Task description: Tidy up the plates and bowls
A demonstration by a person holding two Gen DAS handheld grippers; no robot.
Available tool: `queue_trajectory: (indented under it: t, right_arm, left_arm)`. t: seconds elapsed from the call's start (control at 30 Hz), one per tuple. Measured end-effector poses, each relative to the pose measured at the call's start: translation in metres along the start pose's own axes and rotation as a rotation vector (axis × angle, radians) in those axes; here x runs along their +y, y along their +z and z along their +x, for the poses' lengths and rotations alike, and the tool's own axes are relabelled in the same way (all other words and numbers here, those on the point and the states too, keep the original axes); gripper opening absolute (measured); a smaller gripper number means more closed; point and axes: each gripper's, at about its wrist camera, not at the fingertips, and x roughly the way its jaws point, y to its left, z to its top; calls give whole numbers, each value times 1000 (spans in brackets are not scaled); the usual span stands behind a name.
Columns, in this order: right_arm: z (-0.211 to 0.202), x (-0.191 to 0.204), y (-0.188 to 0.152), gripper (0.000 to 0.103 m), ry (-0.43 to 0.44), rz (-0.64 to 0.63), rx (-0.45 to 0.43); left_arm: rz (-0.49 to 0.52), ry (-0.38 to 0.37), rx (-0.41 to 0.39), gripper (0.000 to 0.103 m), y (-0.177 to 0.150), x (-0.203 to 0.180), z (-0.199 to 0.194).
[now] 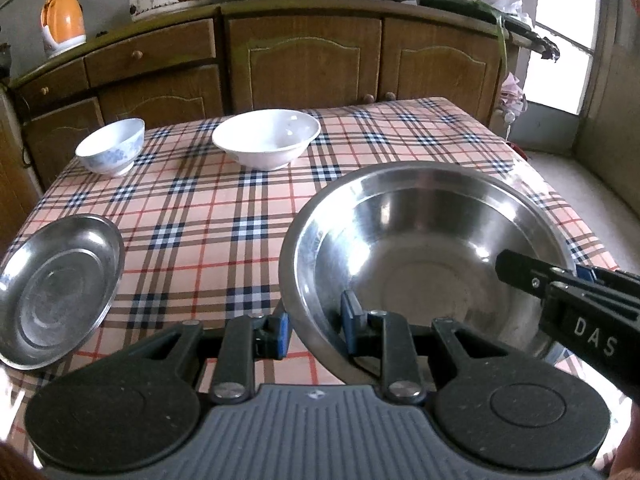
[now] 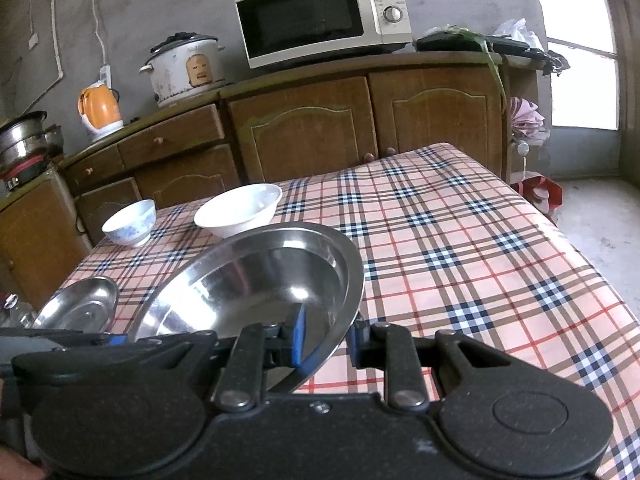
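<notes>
A large steel bowl [image 1: 420, 240] [image 2: 256, 288] is tilted just over the plaid tablecloth [image 1: 208, 216] [image 2: 460, 248]. Both grippers hold it. My left gripper [image 1: 316, 330] is shut on its near-left rim, one blue pad outside the wall and one inside. My right gripper [image 2: 328, 336] is shut on the right rim; in the left wrist view the right gripper [image 1: 560, 276] reaches in from the right. A shallow steel plate [image 1: 56, 292] [image 2: 80, 304] lies at the table's left edge. A wide white bowl [image 1: 266, 138] [image 2: 238, 208] and a small blue-patterned bowl [image 1: 112, 146] [image 2: 130, 222] stand at the far side.
Wooden cabinets [image 1: 304, 60] stand close behind the table, with a microwave [image 2: 320, 16], a rice cooker [image 2: 186, 68] and an orange kettle [image 2: 100, 110] on top. The table's right edge [image 2: 580, 240] drops to a concrete floor by a bright window.
</notes>
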Motion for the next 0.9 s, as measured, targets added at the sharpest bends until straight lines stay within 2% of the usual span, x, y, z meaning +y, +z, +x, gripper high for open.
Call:
queue_trajectory:
  t: [0.3,0.9]
  right_arm:
    - [8,-1,-1,28,-11,2,30]
    - [47,9,-12,29,-46,-16,158]
  left_arm:
    - [6,-2,21,26,-1,1,7]
    - [-3,29,94,26,-8,12,34]
